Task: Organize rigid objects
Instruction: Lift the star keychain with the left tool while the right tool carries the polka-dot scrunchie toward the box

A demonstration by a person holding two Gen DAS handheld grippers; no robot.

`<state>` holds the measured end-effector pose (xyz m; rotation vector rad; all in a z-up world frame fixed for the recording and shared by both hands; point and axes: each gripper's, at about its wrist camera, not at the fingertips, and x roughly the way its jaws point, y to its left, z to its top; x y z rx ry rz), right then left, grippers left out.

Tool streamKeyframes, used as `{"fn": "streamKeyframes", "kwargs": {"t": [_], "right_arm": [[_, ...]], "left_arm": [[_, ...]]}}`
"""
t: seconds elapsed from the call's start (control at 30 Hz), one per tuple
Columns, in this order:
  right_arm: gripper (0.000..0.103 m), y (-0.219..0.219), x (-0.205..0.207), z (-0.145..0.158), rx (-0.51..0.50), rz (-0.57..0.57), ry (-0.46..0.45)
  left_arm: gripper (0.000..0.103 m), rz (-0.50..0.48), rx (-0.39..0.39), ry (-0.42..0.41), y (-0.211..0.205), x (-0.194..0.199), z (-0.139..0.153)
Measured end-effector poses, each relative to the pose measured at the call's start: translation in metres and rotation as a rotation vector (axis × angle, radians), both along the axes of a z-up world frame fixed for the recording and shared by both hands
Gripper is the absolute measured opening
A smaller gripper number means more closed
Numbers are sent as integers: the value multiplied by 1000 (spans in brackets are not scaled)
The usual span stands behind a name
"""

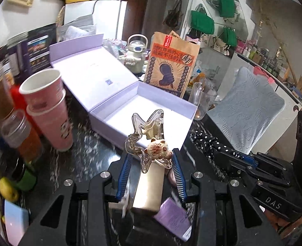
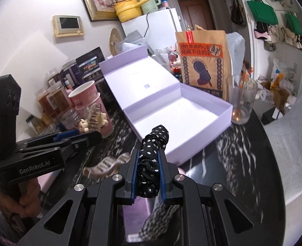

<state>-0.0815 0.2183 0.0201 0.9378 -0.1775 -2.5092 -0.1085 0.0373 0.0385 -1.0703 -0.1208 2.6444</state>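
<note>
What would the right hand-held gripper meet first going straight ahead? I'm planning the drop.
Probably the near wall of the open lavender box; the polka-dot hair tie it grips would touch first, though depth is unclear.

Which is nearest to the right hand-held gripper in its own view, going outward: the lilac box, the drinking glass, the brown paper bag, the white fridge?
From the right hand-held gripper:
1. Lilac box, just ahead, its tray open.
2. Drinking glass, beyond the box's right corner.
3. Brown paper bag, standing behind the box, a little past the glass.
4. White fridge, far back against the wall.
</note>
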Motion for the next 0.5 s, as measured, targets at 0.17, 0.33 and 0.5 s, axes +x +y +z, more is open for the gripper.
{"fn": "streamKeyframes", "kwargs": {"t": [0.17, 0.33, 0.5], "right_arm": [[17, 6, -25, 8, 4, -7, 10], [17, 12, -54, 13, 12, -19, 9], [17, 15, -89, 19, 9, -21, -5]], "left_arm": [[39, -25, -3, 1, 10, -30, 5], [39, -57, -9, 4, 17, -71, 9], [39, -67, -14, -22, 20, -110, 8]]}}
